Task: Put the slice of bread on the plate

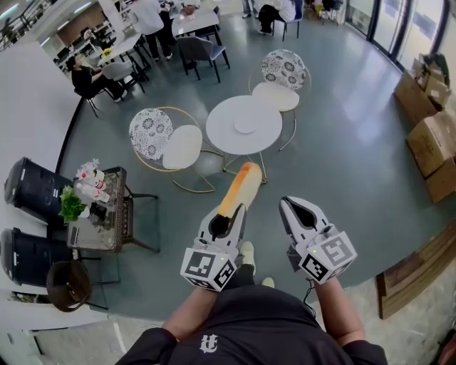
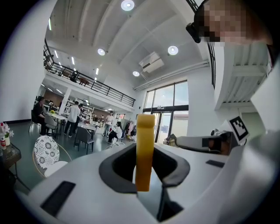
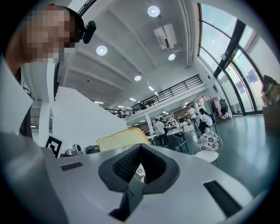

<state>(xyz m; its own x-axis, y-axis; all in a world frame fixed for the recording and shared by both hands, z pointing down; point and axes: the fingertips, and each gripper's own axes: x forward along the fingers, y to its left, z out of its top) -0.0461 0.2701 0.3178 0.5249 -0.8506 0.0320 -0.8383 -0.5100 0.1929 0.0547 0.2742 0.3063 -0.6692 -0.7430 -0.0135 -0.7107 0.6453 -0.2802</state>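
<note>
My left gripper is shut on a slice of bread, which sticks out forward past the jaws, edge-on in the left gripper view. The slice hangs over the grey floor, just short of a round white table. A small white plate sits at the middle of that table. My right gripper is held beside the left one, shut with nothing in it. The bread shows to the left in the right gripper view, beyond the closed jaws of the right gripper.
Two chairs with patterned backs flank the round table. A low side table with bottles and a plant stands at the left. Cardboard boxes are stacked at the right. People sit at tables far back.
</note>
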